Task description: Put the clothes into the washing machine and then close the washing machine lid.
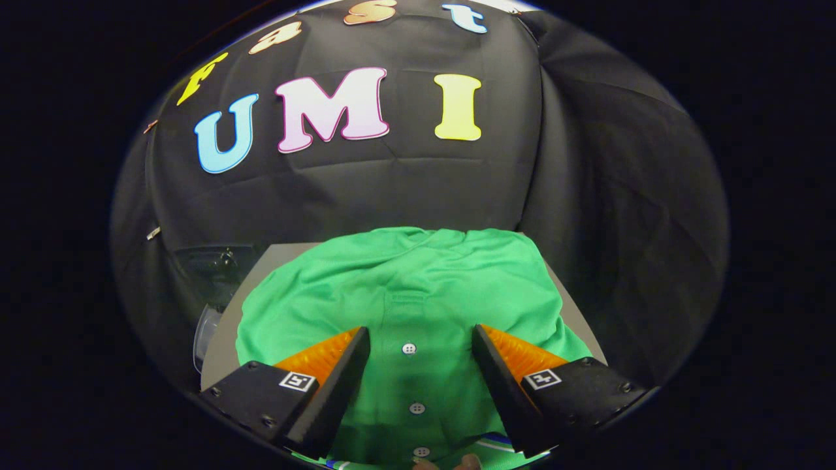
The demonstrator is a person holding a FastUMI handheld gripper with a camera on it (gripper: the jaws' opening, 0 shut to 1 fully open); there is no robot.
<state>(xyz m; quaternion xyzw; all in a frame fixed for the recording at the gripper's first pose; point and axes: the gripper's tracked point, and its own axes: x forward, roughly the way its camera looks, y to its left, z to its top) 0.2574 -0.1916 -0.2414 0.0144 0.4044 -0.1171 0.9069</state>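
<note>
A green buttoned shirt lies spread over a grey table, its button placket running between my fingers. My gripper hovers over the shirt with its fingers wide apart, nothing pressed between them. Each fingertip hangs above the fabric, one on either side of the buttons. A striped hem of the shirt shows close under the gripper. To the left of the table, low down, a dark appliance with a clear curved rim is partly seen; it may be the washing machine, but I cannot tell.
Black cloth walls close the booth behind and to the right of the table. The table's left edge sits next to the dark appliance.
</note>
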